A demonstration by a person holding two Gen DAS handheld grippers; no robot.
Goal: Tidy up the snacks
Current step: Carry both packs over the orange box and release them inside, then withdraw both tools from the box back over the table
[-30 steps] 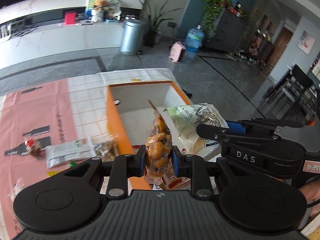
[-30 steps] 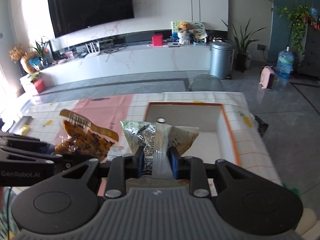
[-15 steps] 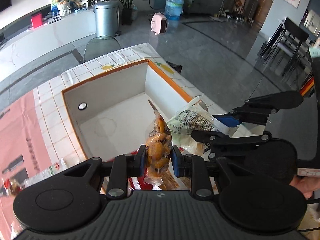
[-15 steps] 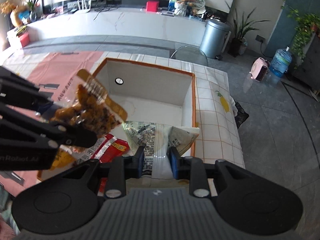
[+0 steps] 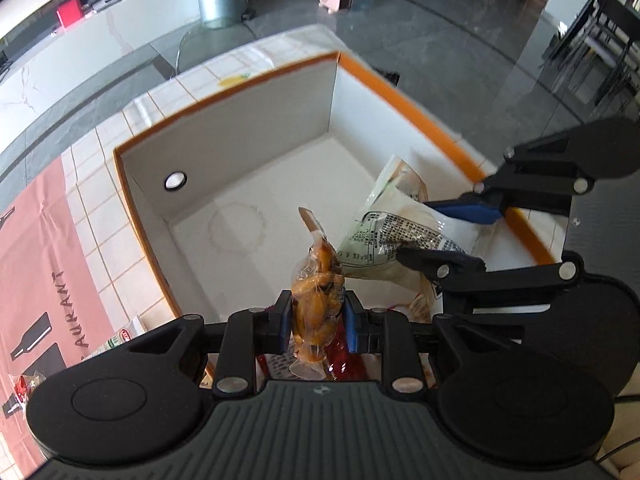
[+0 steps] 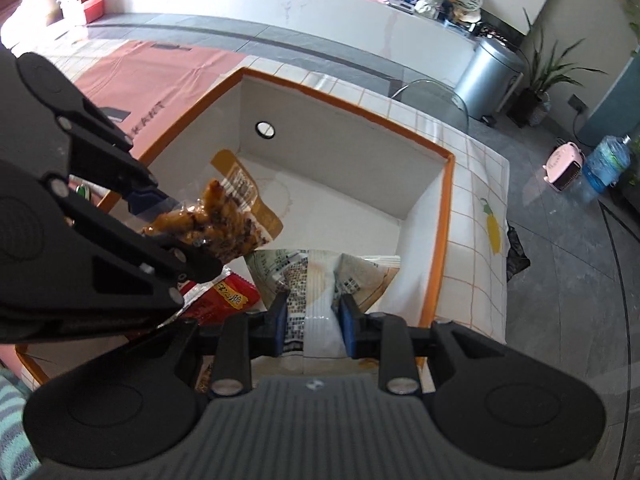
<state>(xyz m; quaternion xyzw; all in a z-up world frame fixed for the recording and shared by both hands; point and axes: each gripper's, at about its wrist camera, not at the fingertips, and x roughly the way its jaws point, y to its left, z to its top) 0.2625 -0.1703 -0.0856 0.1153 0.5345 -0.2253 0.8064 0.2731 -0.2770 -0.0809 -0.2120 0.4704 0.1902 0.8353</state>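
Observation:
My left gripper (image 5: 316,324) is shut on a clear packet of orange-brown snacks (image 5: 318,292), held over the near part of a white box with an orange rim (image 5: 380,80). My right gripper (image 6: 312,326) is shut on a pale green-and-white printed snack bag (image 6: 320,280), beside it over the same box. From the left wrist view the right gripper (image 5: 444,236) with its bag (image 5: 400,224) shows at the right. The right wrist view has the left gripper (image 6: 176,224) and the orange-brown packet (image 6: 228,220) at the left. A red packet (image 6: 224,296) lies in the box beneath them.
The box stands on a tiled tablecloth (image 6: 476,200) next to a pink mat (image 5: 36,260). More small packets (image 5: 116,340) lie on the table left of the box. Past the table's far edge are grey floor, a metal bin (image 6: 488,80) and a clear chair back (image 5: 212,40).
Both grippers have come forward and down over the box, tilting more steeply into it, each still holding its packet. The box now fills both views.

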